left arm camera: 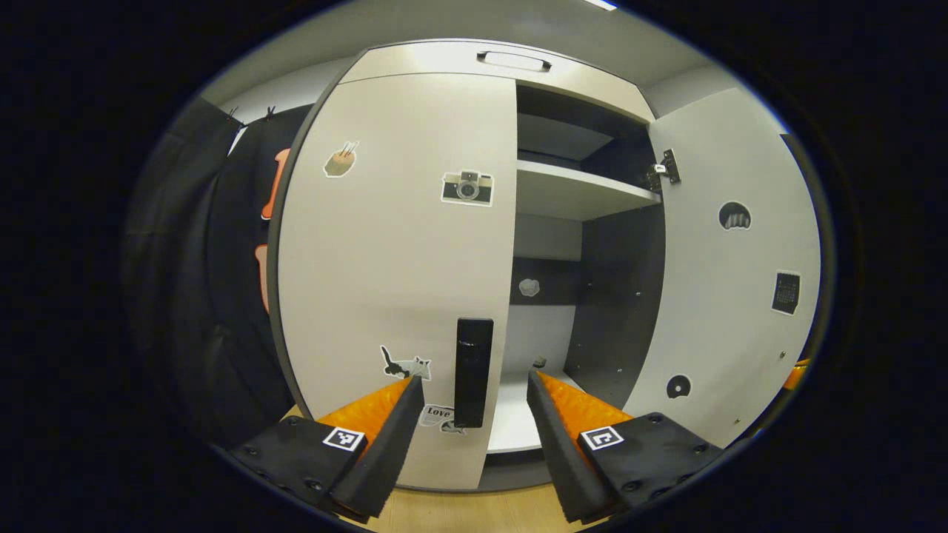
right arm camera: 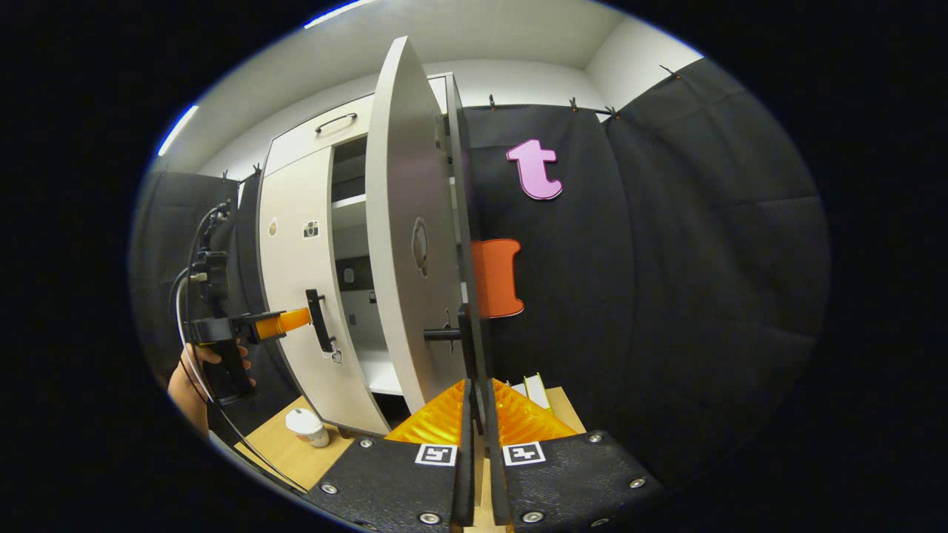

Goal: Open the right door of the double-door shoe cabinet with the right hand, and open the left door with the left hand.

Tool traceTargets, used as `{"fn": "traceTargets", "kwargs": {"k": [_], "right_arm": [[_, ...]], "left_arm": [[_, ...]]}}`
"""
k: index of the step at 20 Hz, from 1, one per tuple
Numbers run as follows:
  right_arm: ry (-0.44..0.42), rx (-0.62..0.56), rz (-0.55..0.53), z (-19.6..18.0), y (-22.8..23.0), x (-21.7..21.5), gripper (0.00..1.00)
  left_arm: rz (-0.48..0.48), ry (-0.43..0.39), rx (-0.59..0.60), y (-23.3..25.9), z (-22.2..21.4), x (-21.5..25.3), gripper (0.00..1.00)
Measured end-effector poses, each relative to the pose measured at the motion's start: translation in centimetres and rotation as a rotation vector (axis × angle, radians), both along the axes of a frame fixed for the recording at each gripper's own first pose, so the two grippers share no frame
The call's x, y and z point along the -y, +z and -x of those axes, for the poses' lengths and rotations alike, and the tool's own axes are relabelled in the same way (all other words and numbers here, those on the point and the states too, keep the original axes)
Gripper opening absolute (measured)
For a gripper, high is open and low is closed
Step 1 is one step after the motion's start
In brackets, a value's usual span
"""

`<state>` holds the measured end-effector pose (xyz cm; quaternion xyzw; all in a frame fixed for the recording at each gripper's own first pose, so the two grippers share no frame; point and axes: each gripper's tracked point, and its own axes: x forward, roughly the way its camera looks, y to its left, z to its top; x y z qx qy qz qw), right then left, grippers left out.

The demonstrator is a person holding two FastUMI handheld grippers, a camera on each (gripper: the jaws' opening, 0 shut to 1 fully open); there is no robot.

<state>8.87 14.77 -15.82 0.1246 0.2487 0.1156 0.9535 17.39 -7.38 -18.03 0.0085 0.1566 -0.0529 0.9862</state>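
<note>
1. The shoe cabinet [left arm camera: 444, 59] stands against the booth wall on a wooden floor. It is tall and pale grey with a dark inside, and looks heavy and rigid; it should stay put while its doors swing on their hinges.
2. The right door [left arm camera: 729, 296] is swung wide open, baring a shelf [left arm camera: 578, 189]. It is a stiff, flat, smooth panel that looks light to swing.
3. The left door [left arm camera: 392, 244] is closed. It is the same stiff panel, dotted with stickers; its smooth face offers no grip, so the handle is the place to hold.
4. The left door's handle [left arm camera: 473, 372] is a black upright bar near the door's inner edge, hard and narrow enough to pinch.
5. The left gripper [left arm camera: 472, 383] has its fingers wide apart, flanking the handle and holding nothing.
6. The right gripper [right arm camera: 478, 392] has its fingers nearly together around the right door's handle [right arm camera: 468, 333]; I cannot tell whether both press on it.
</note>
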Motion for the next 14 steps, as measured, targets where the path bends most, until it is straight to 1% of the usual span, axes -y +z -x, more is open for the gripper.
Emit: {"fn": "traceTargets", "kwargs": {"k": [2, 3, 4, 5, 6, 7, 8, 9, 10, 11, 12, 13, 14], "right_arm": [[-0.018, -0.002, 0.03, 0.0, -0.2, 0.8, 0.09], [-0.029, -0.001, 0.05, 0.1, -0.4, 1.3, 0.09], [-0.038, 0.002, 0.062, 0.2, -0.4, 1.7, 0.1], [-0.041, 0.003, 0.066, 0.2, -0.4, 1.9, 0.12], [-0.039, 0.002, 0.068, 0.3, -0.4, 1.8, 0.17], [-0.037, -0.001, 0.073, 0.3, -0.5, 1.8, 0.19], [-0.034, -0.001, 0.08, 0.5, -0.5, 1.9, 0.24], [-0.031, 0.001, 0.087, 0.5, -0.6, 2.0, 0.28], [-0.028, 0.004, 0.092, 0.4, -0.6, 2.0, 0.32], [-0.024, 0.007, 0.095, 0.4, -0.6, 2.0, 0.34], [-0.022, 0.01, 0.099, 0.5, -0.5, 2.0, 0.38], [-0.021, 0.013, 0.102, 0.5, -0.5, 2.1, 0.46], [-0.022, 0.014, 0.104, 0.5, -0.5, 2.1, 0.45]], "left_arm": [[0.019, 0.005, -0.029, -1.3, -1.3, -0.1, 0.88], [0.028, 0.013, -0.04, -1.9, -1.6, -0.4, 0.82], [0.036, 0.014, -0.038, -2.2, -2.1, -0.4, 0.77], [0.033, 0.019, -0.035, -2.3, -2.6, -0.5, 0.71], [0.03, 0.016, -0.038, -2.6, -3.1, -0.5, 0.66], [0.031, 0.016, -0.03, -2.5, -3.0, -0.4, 0.64], [0.029, 0.004, -0.021, -2.4, -3.3, 0.2, 0.64], [0.012, 0.008, -0.02, -2.6, -3.5, 0.3, 0.59], [-0.006, 0.018, -0.023, -2.9, -3.8, 0.2, 0.64], [-0.016, 0.027, -0.023, -3.0, -4.1, 0.2, 0.64], [-0.016, 0.033, -0.025, -3.2, -4.4, 0.3, 0.64], [-0.014, 0.03, -0.029, -3.5, -4.5, 0.5, 0.64], [-0.013, 0.029, -0.036, -3.7, -4.7, 0.7, 0.64]]}}
